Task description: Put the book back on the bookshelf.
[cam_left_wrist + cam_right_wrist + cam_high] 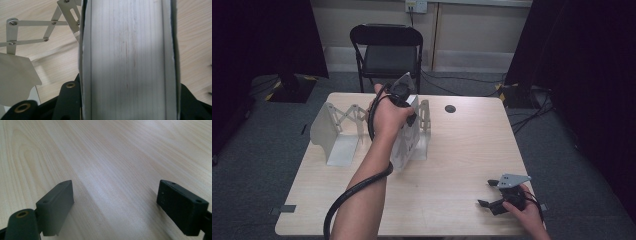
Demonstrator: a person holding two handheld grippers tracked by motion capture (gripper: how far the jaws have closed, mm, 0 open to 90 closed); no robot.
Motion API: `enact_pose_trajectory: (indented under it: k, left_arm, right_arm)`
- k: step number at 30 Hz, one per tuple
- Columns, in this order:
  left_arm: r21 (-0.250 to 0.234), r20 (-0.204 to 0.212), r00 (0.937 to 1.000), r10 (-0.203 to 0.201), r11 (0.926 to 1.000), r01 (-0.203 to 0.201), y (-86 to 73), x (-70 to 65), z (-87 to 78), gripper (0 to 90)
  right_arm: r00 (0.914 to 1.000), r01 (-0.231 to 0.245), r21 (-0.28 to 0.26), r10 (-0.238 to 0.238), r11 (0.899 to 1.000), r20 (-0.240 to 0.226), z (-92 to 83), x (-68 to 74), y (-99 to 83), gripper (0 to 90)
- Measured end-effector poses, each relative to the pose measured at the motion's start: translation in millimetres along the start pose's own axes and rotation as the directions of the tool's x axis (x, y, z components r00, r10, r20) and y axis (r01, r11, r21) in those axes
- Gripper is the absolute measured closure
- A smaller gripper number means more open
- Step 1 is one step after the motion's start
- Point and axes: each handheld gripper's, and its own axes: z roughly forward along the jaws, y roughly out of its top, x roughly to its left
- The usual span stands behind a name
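High view — the left gripper is held over the middle of the table, clamped on the top edge of a thick book that stands on its lower edge. The book sits between the plates of an expandable metal book rack: one grey end plate well to its left, another plate just behind and to its right. Judgement: the book is being set into the rack and is at, or very near, its place; what is left is to let go and draw the hand away. Whether the book already bears its full weight on the rack base I cannot tell. The right gripper rests idle near the front right corner, well apart from the rack. A black chair stands beyond the table.

Left gripper view — jaws clenched on the book, seen edge-on: white page block between two thin covers. The rack's scissor linkage lies to the left on the wood. No title or printing legible on this edge.

Right gripper view — both black pads stand wide apart, released, nothing between them but bare tabletop.

Writing — none readable in any view; no brand or label found.
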Motion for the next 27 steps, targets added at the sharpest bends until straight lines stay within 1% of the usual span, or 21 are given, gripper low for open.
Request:
enact_pose_trajectory:
  k: [2,4,7,9,12,13,17,20,21,26,27]
  left_arm:
    - [0.001,0.001,1.0000,-0.006,1.0000,0.006,0.4,0.4,0.4,52.4]
    - [0.003,0.000,1.0000,-0.001,1.0000,0.001,1.0,0.7,0.5,52.3]
    - [-0.004,0.001,0.9999,-0.011,0.9999,0.011,1.7,1.8,0.4,52.4]
    - [-0.003,-0.002,1.0000,-0.003,1.0000,0.003,2.4,2.0,0.7,52.3]
    - [0.000,-0.003,1.0000,-0.004,1.0000,0.004,3.2,2.4,2.6,52.4]
    - [-0.002,0.001,0.9999,-0.015,0.9999,0.015,3.1,2.2,3.9,52.4]
    - [0.000,0.007,0.9997,-0.024,0.9997,0.024,4.1,3.2,7.1,52.4]
    - [0.001,0.002,0.9998,-0.021,0.9998,0.021,5.4,2.2,7.9,52.3]
    - [-0.003,-0.004,0.9995,-0.031,0.9995,0.031,5.8,1.9,8.2,52.3]
    - [-0.007,-0.006,0.9994,-0.035,0.9994,0.035,8.0,3.0,8.8,52.3]
    - [-0.003,-0.008,0.9995,-0.029,0.9996,0.029,8.5,3.2,9.0,52.4]
  right_arm:
    - [1.0000,0.000,0.000,0.000,1.000,0.000,0.0,0.0,0.0,13.7]
    - [1.0000,0.000,0.000,0.000,1.000,0.000,0.0,0.0,0.0,13.7]
    - [1.0000,0.000,0.000,0.000,1.000,0.000,0.0,0.0,0.0,13.7]
    - [1.0000,0.000,0.000,0.000,1.000,0.000,0.0,0.0,0.0,13.7]
    - [1.0000,0.000,0.000,0.000,1.000,0.000,0.0,0.0,0.0,13.7]
    - [1.0000,0.000,0.000,0.000,1.000,0.000,0.0,-0.1,0.0,13.7]
    - [1.0000,0.001,0.000,-0.001,1.000,0.000,0.0,-0.1,0.0,13.7]
    - [1.0000,-0.001,-0.001,0.001,1.000,0.001,-0.1,0.1,-0.1,13.7]
    - [1.0000,-0.001,-0.001,0.001,1.000,0.001,-0.1,0.1,-0.1,13.7]
    - [1.0000,0.000,-0.001,0.000,1.000,0.001,-0.1,0.0,-0.1,13.7]
    - [1.0000,-0.001,-0.001,0.001,1.000,0.001,-0.1,0.1,-0.1,13.7]
